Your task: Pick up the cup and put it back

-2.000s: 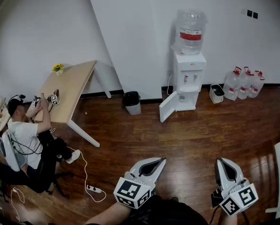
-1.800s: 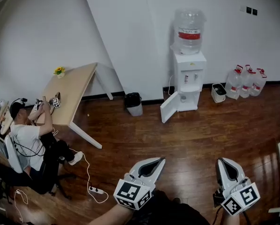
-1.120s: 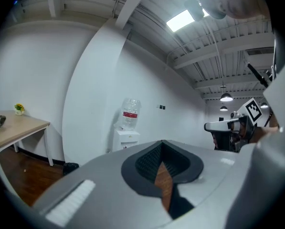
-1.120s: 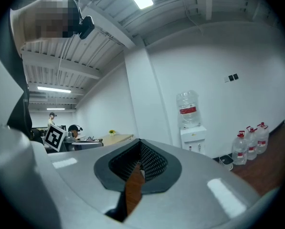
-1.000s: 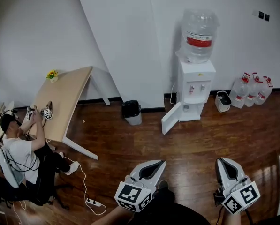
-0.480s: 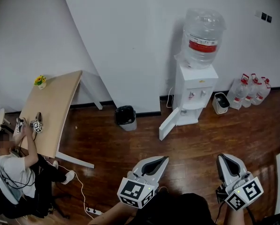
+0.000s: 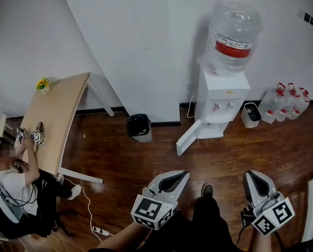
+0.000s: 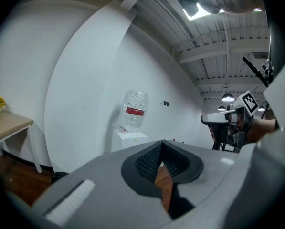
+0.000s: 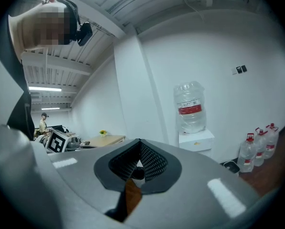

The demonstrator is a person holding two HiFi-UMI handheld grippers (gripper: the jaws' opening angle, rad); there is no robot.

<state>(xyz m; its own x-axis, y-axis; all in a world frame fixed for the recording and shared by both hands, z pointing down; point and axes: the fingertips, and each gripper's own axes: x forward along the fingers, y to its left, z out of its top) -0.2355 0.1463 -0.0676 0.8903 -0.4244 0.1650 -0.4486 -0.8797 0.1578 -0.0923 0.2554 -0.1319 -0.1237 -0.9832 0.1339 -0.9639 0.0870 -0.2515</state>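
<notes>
I'm holding both tongs low in the frame over the wood floor [image 7: 146, 159], with the left gripper [image 7: 183, 174] and right gripper [image 7: 252, 174] each clenched on nothing. They're pointing toward the water dispenser [image 7: 223, 103] at upper right. I can't make out the cup in any view, so I can't tell where it's sitting relative to them.

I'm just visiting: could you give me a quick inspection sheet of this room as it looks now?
Surface: dark wooden floor; light table at left.
Job's things: nothing seen, no cup.
Clutter: black bin by the wall, spare water bottles, flower pot on the table.
Grippers: left hand-held gripper and right hand-held gripper both shut, empty.
Cables: power strip on the floor near a seated person.
Surroundings: white walls; water dispenser, lower door open.
</notes>
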